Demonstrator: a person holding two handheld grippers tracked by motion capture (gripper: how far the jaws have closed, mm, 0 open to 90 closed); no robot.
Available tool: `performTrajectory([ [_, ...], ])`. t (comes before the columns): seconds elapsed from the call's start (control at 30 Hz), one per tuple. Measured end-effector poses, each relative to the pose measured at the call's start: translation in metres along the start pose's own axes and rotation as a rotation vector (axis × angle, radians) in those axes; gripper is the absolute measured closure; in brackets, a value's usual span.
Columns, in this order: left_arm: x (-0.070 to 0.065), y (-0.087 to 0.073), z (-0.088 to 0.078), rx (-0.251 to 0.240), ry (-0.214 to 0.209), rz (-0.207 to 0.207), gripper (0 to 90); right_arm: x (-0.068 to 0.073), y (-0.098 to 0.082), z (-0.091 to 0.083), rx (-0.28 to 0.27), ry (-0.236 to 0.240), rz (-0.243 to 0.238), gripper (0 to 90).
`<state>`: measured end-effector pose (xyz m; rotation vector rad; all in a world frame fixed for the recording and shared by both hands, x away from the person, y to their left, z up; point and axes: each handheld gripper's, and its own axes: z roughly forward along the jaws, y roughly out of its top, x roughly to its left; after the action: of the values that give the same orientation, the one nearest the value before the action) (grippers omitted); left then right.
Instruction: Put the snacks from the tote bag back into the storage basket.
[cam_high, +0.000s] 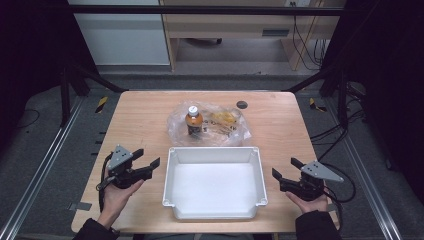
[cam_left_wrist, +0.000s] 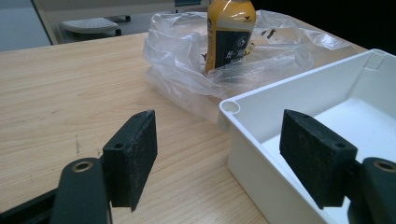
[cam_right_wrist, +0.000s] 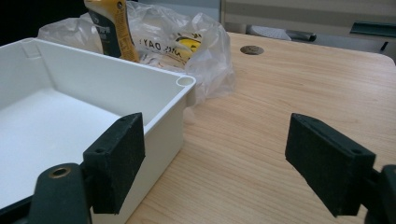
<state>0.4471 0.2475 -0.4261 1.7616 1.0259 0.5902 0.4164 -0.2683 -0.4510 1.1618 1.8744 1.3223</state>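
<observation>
An empty white bin (cam_high: 170, 187) sits at the table's near middle. Behind it lies a crumpled clear plastic bag (cam_high: 227, 132) with an orange bottle (cam_high: 194, 120) standing upright in it and yellow-printed packets beside. The bottle (cam_left_wrist: 229, 35) and bag (cam_left_wrist: 177, 60) show past the bin's corner (cam_left_wrist: 231, 107) in the left gripper view. My left gripper (cam_high: 146, 161) is open at the bin's left side, nothing between its pads (cam_left_wrist: 133, 156). My right gripper (cam_high: 284, 169) is open at the bin's right side, and its pads (cam_right_wrist: 116, 161) are empty. The bin's corner (cam_right_wrist: 185, 81) and bottle (cam_right_wrist: 112, 30) lie ahead.
A dark round grommet (cam_high: 242, 104) is set in the tabletop near the back edge, and it also shows as a grommet (cam_right_wrist: 252, 49) in the right gripper view. Bare wood lies on both sides of the bin. Metal frame rails run along the floor beside the table.
</observation>
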Motion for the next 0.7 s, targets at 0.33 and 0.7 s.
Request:
performTrajectory([
  [0.33,-0.004,0.009,0.007,0.001,-0.006,0.01,27.2,0.001,0.001,0.001,-0.006,0.004,-0.004,19.7],
  [0.7,-0.011,0.022,0.017,-0.014,-0.015,0.019,27.2,0.001,0.002,0.0,-0.006,0.004,0.002,19.5],
])
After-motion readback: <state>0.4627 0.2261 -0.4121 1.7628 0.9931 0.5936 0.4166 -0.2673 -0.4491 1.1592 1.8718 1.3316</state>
